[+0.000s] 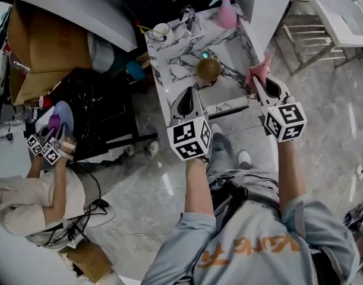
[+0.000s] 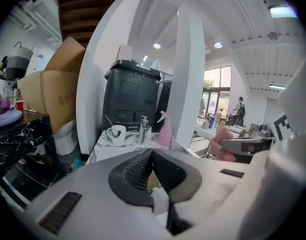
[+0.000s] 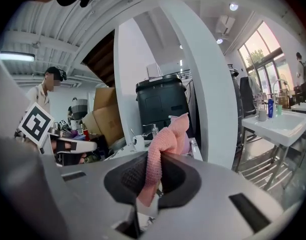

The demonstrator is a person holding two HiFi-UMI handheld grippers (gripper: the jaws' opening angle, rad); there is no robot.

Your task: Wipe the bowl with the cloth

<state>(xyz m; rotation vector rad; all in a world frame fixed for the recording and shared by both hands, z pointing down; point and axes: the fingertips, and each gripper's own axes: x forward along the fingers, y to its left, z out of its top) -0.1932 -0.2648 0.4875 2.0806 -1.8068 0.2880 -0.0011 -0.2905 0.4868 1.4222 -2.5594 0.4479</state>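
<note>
1. The left gripper (image 2: 153,152) has its two ribbed black jaws pressed together at the tips, with nothing caught between them.
2. The right gripper (image 3: 154,159) has its jaws clamped on a pink knitted cloth (image 3: 165,134). A fold of the cloth stands up above the pads and a strip hangs down between them.
3. In the head view both grippers are held out side by side over the near edge of a small white table with a grey-veined marble top (image 1: 169,55). The left one is over the near middle and the right one at the near right corner.
4. The round golden-brown bowl (image 1: 208,69) sits on the marble top near its middle, just beyond the left gripper's tips and to the left of the cloth. Neither gripper touches it, and the cloth is apart from it.
5. At the far end of the table stand a white cup with a utensil in it (image 1: 161,31), a metal pump dispenser (image 1: 190,18) and a pink spray bottle (image 1: 226,13), in that order from left to right.
6. Beyond the table, the left gripper view shows a tall black bin (image 2: 131,96) and a brown cardboard box (image 2: 50,91) to its left.
7. At the left of the head view, a second person (image 1: 32,200) in pale clothing holds another gripper over a dark counter.
8. A white sink unit on a metal frame (image 1: 338,16) stands to the right.
</note>
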